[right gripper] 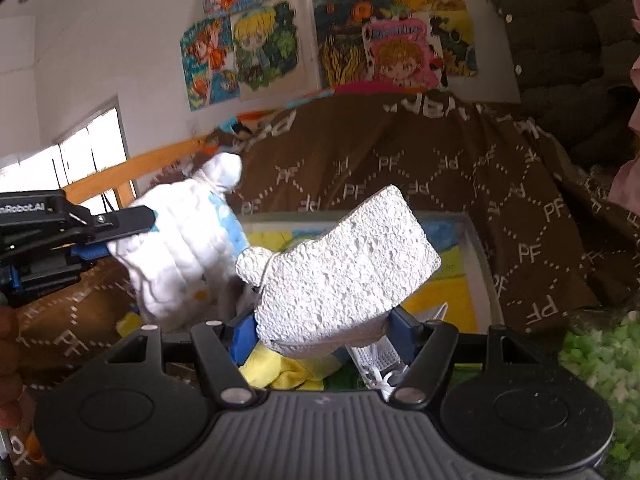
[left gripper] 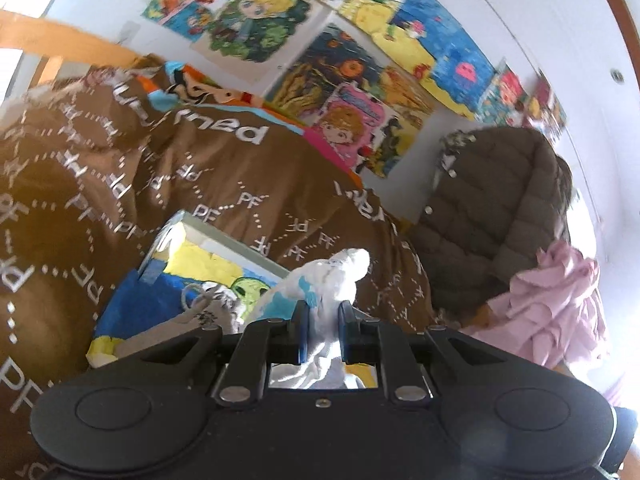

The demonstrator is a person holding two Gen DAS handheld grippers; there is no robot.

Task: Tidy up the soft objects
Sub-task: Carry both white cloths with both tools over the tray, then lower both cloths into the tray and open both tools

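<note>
My left gripper (left gripper: pixel 322 320) is shut on a white quilted cloth with blue patches (left gripper: pixel 320 284), held up above the bed. The same cloth (right gripper: pixel 184 248) and the left gripper (right gripper: pixel 108 236) show at the left of the right wrist view. My right gripper (right gripper: pixel 320 332) is shut on a white porous sponge block (right gripper: pixel 340 268), lifted above a colourful framed picture (right gripper: pixel 460 272) lying on the bed. A yellow cloth (right gripper: pixel 280 368) lies under the right gripper.
A brown blanket printed with "PF" (left gripper: pixel 120 184) covers the bed. A dark quilted jacket (left gripper: pixel 488 216) and a pink garment (left gripper: pixel 556 304) sit at the right. Posters (left gripper: pixel 352 68) cover the wall. A green fuzzy fabric (right gripper: pixel 596 368) lies at the lower right. A wooden bed rail (right gripper: pixel 132 168) runs along the left.
</note>
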